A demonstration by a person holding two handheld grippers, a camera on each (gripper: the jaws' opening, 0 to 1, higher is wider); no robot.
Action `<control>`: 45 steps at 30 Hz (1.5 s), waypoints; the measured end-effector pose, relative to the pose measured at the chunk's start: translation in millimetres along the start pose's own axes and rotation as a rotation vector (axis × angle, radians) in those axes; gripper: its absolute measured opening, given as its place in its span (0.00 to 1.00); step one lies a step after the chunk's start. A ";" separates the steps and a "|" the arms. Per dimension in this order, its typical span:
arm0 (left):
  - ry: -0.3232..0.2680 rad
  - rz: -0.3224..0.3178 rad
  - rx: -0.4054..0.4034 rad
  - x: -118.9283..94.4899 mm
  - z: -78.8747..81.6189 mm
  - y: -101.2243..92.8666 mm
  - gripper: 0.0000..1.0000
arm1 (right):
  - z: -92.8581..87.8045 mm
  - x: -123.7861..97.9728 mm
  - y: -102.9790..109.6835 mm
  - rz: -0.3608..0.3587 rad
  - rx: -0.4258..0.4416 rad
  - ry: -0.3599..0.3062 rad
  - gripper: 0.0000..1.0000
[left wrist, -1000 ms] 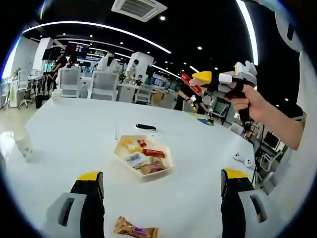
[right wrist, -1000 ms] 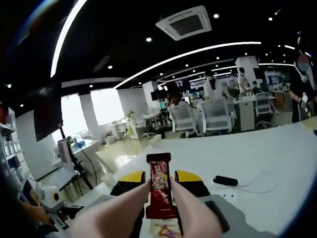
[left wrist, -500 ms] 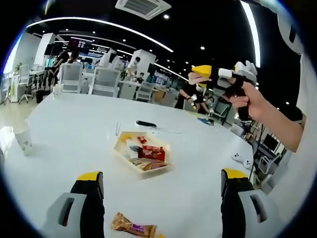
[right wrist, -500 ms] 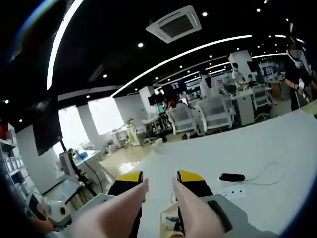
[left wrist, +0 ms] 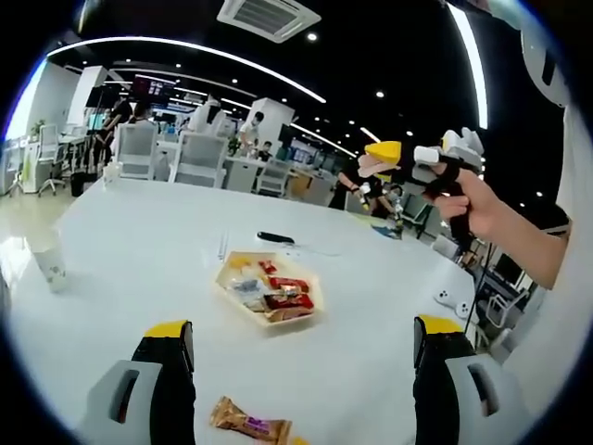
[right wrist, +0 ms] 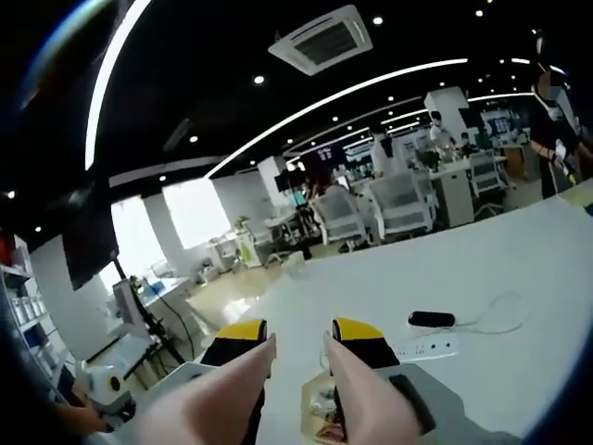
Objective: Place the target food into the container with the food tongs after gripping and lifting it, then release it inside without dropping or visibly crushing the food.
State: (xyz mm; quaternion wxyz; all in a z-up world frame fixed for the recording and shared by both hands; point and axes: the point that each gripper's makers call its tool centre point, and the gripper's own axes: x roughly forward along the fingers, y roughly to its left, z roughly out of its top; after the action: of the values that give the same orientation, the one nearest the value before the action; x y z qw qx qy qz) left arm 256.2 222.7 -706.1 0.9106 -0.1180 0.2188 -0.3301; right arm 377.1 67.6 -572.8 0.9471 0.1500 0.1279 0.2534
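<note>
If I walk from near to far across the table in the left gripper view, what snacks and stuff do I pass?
Wrapped snack → tray of snacks → black object → white chairs.

The left gripper (left wrist: 301,371) is hovering with its jaws spread wide over the white worktop (left wrist: 139,241). A tray (left wrist: 269,290) of wrapped snacks is sitting ahead, a gold-wrapped bar (left wrist: 248,426) lying nearer. The right gripper (left wrist: 389,162), hand-held, is hanging above, its tongs (left wrist: 373,165) carrying nothing.

One tray (left wrist: 229,270) of snacks, one loose wrapped bar (left wrist: 250,425) nearer than the tray, one paper cup (left wrist: 53,266), one power strip (right wrist: 422,347).
</note>
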 end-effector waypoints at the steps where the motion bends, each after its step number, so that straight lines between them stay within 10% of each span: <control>1: -0.003 0.000 -0.001 -0.7 -0.5 -0.5 0.99 | -0.3 -0.6 0.5 -0.002 -0.002 0.001 0.28; 45: -0.020 0.005 -0.045 -29.9 -30.3 -0.1 0.99 | -88.3 -10.0 48.4 0.042 -0.014 0.148 0.28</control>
State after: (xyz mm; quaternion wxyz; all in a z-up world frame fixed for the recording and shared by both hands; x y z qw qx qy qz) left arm 221.2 240.0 -723.0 0.9108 -0.1414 0.2171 -0.3215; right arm 319.2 121.8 -635.8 0.9305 0.1269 0.1927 0.2846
